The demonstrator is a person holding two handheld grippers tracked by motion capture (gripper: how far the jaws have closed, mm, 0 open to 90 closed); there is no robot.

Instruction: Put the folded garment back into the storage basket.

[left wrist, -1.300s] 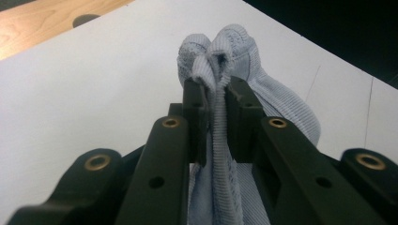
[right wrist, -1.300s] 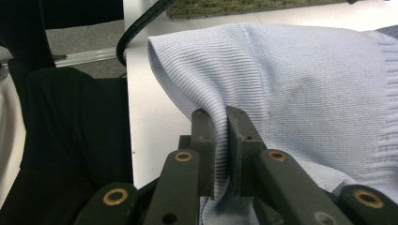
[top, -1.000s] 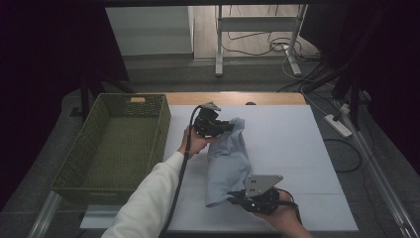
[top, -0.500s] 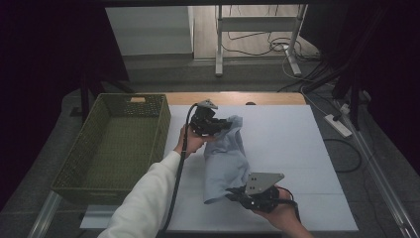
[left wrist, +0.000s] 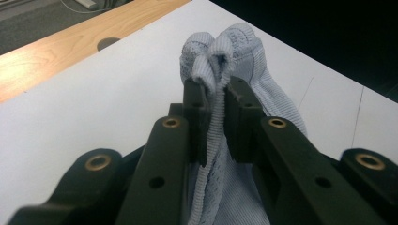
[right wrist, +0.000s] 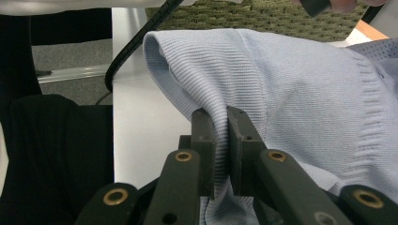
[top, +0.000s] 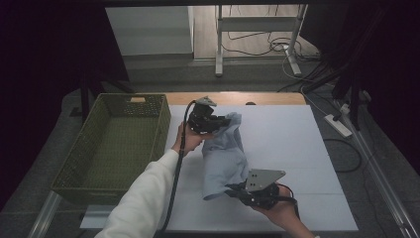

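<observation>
Light is falling brightest on the white table top (top: 297, 148), while the surroundings beyond it are sinking into near-black. The high view is looking dim and slightly soft. In both gripper views the nearest jaw bases are blurring, and the knit beyond is staying sharp.

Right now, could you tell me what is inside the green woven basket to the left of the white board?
The basket looks empty: its woven floor shows bare in the high view. Its near wall hides the strip of floor just behind it. The light blue garment is outside it, over the white board.
</observation>
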